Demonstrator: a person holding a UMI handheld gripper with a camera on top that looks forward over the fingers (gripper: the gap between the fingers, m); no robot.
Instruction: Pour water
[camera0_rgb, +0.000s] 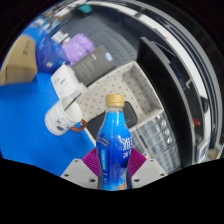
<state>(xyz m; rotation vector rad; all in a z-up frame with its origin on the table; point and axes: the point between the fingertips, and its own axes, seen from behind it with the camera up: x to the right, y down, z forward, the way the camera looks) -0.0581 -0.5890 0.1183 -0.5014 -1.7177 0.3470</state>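
A blue plastic bottle with a yellow cap and a blue label stands upright between my fingers. My gripper is shut on the bottle, with a purple pad pressed on each side of its lower body. Beyond the bottle, to its left, a white cup-like vessel lies tilted on the blue table cover. The bottle's base is hidden below the fingers.
A white mesh basket stands to the right of the bottle. A dark monitor is behind the basket. Further back lie a purple box, a cardboard box and a person's blue sleeve.
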